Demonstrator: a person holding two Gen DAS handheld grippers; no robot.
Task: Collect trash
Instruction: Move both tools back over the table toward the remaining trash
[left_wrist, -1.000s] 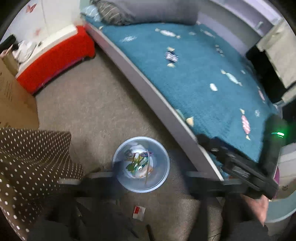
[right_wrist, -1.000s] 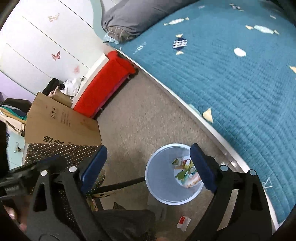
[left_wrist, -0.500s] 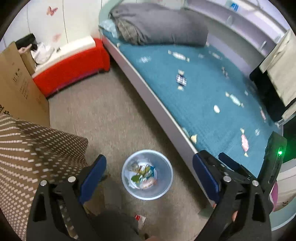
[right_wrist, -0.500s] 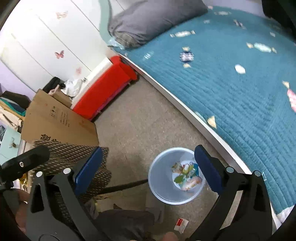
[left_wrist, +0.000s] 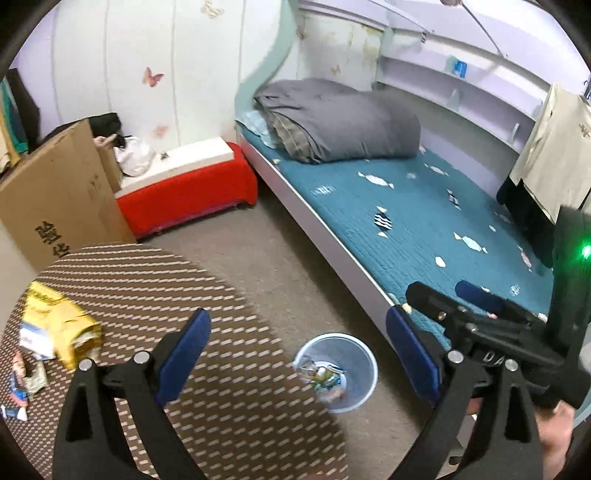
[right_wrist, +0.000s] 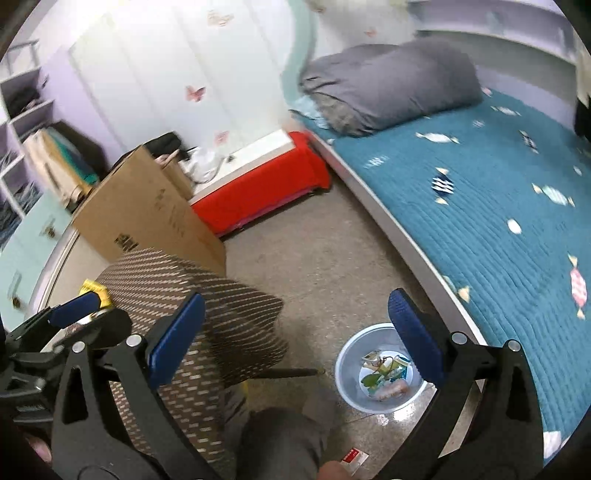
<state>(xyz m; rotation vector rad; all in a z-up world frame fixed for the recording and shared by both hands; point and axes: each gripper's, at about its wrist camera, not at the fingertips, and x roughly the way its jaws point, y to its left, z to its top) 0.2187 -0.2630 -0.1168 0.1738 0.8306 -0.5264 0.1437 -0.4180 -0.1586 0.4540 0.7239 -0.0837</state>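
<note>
Here, both hand-held grippers, left (left_wrist: 295, 362) and right (right_wrist: 295, 332), are held spread and empty; wrappers (left_wrist: 55, 332) lie on the table (left_wrist: 221, 369), nearer the left, bin (left_wrist: 336, 371) below.

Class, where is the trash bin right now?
The trash bin stands on the carpet between the round dotted table and the bed's white edge, low in both wrist views.
</note>
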